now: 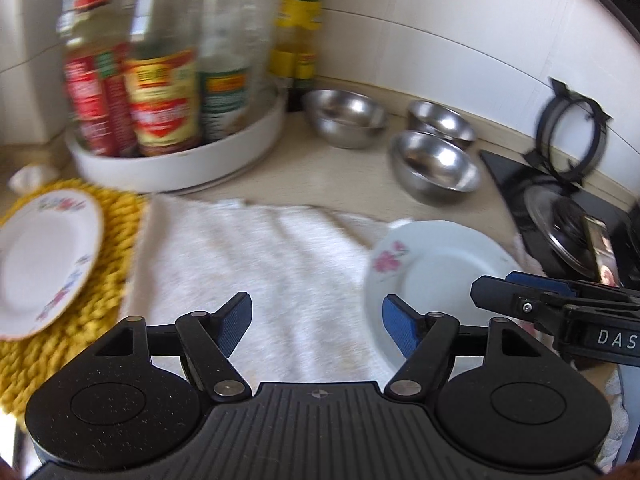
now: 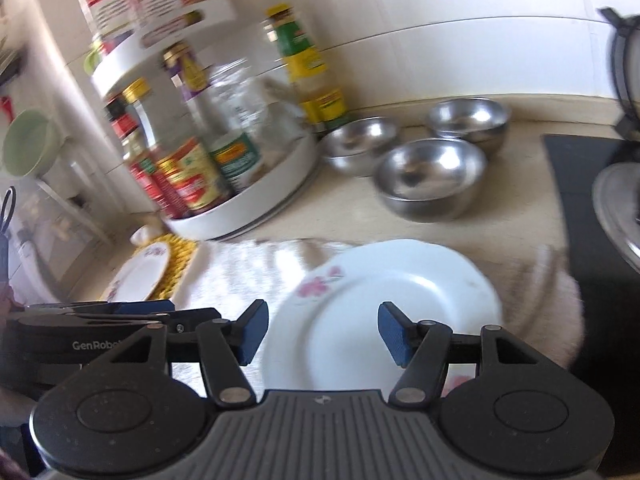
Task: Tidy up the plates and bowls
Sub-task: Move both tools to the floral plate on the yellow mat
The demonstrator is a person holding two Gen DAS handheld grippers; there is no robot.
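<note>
While both grippers hang over the white towel [image 1: 280, 248] spread on the table [image 1: 320, 168], neither holds anything. The left gripper [image 1: 317, 326] has its blue-padded fingers [image 1: 236, 326] spread apart over bare towel, with nothing between them. The right gripper [image 2: 323, 334] also has its fingers [image 2: 394, 334] parted, above the near side of the white plate with pink flowers [image 2: 400, 280], and the pads do not press on it. That plate lies on the towel, at about three o'clock from the left gripper.

A second floral plate [image 1: 44, 256] sits on a yellow woven mat [image 1: 108, 280] at nine o'clock from the towel, well apart from the first. Three steel bowls [image 2: 432, 176] stand grouped on the table at about one o'clock from the pink-flowered plate, close to one another. At eleven o'clock a white round rack [image 1: 180, 160] carries sauce bottles [image 1: 164, 96]. A black stovetop [image 2: 580, 184] lies at three o'clock, beside the towel's edge. Both views are blurred, so the labels cannot be read.
</note>
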